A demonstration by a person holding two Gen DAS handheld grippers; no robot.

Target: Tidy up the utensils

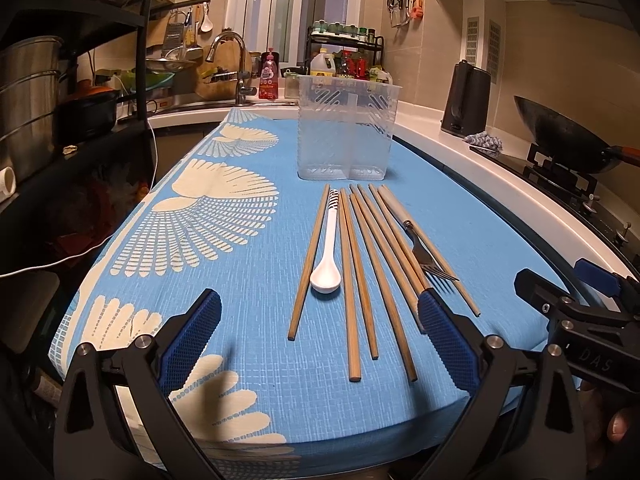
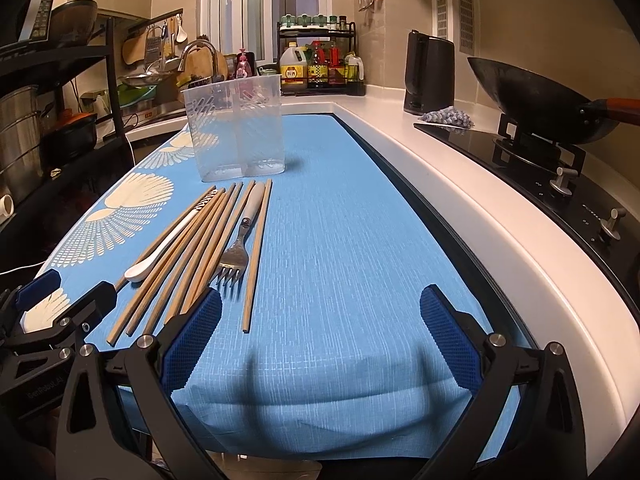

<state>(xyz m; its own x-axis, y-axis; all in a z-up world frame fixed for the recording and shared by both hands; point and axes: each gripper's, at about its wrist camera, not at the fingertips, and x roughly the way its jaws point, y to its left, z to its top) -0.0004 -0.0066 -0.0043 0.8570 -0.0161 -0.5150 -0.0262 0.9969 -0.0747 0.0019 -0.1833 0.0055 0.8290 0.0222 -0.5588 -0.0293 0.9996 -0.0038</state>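
Observation:
Several wooden chopsticks, a white spoon with a striped handle and a fork with a pale handle lie side by side on the blue cloth. A clear two-compartment holder stands upright and empty behind them. My left gripper is open and empty, hovering just short of the chopsticks' near ends. My right gripper is open and empty, to the right of the utensils; the chopsticks, spoon, fork and holder lie to its left.
A white countertop runs along the right, with a black wok on a stove, a black kettle and a rag. A sink with a faucet and a spice rack stand at the back. Black shelves with pots stand at the left.

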